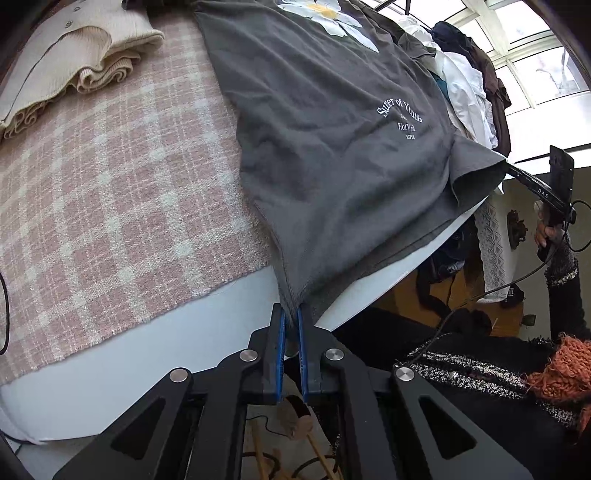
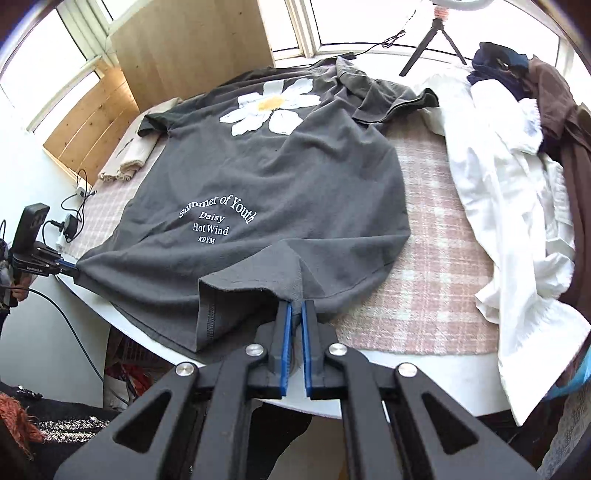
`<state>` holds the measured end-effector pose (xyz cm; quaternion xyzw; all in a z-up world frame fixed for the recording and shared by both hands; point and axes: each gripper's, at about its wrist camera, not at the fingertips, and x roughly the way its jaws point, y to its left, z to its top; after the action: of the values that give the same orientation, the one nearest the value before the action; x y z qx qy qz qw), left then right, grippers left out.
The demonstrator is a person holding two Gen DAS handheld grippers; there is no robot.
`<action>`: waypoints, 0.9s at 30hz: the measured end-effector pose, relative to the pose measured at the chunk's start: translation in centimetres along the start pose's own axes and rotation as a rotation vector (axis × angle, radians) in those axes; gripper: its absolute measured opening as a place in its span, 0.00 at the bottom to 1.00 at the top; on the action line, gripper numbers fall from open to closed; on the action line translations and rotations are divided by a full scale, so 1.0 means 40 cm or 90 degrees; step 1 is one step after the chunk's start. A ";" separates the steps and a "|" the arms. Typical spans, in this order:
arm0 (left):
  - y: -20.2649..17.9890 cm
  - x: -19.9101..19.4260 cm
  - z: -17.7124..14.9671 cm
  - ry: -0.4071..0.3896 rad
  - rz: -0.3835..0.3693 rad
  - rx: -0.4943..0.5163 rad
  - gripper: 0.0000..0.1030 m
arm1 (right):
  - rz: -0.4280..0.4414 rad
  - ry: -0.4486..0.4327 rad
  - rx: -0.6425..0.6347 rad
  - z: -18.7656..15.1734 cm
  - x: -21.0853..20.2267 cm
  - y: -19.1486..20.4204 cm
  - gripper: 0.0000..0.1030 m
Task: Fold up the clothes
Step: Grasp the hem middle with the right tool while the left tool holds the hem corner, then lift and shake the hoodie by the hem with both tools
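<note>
Left claw (image 1: 290, 314) and right claw (image 2: 296, 310) each pinch the grey T-shirt's (image 2: 273, 177) hem.

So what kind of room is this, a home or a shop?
Probably a home room: a grey daisy T-shirt lies on a table with a pink plaid cloth, unfolded laundry is piled beside it, and large windows are behind.

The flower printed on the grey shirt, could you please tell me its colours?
White petals with a yellow centre on the flower, clearest in the right wrist view.
</note>
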<state>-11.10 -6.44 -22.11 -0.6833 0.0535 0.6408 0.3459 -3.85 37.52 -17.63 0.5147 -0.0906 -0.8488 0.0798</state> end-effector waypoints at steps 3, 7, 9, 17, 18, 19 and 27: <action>-0.027 0.013 -0.021 0.000 -0.016 0.009 0.06 | 0.002 -0.046 0.117 -0.094 -0.051 -0.073 0.05; -0.015 0.062 -0.040 0.022 -0.020 -0.003 0.05 | -0.025 0.002 0.197 -0.183 0.043 -0.161 0.04; 0.007 0.077 -0.043 0.030 -0.019 -0.019 0.05 | -0.027 0.019 0.195 -0.183 0.079 -0.161 0.04; 0.011 0.067 -0.074 0.014 -0.002 -0.028 0.31 | -0.032 0.042 0.161 -0.143 0.116 -0.132 0.04; 0.011 0.068 -0.074 0.010 0.000 -0.032 0.31 | -0.033 0.044 0.158 -0.140 0.116 -0.131 0.04; 0.010 0.068 -0.075 0.007 0.002 -0.035 0.31 | -0.034 0.047 0.156 -0.139 0.116 -0.132 0.04; -0.083 0.067 -0.060 0.000 0.159 0.026 0.31 | -0.035 0.070 0.134 -0.134 0.125 -0.125 0.04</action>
<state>-6.92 -4.24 -23.36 -0.6640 0.1512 0.6779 0.2769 -1.57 40.84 -25.52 0.5684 -0.1605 -0.8069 0.0073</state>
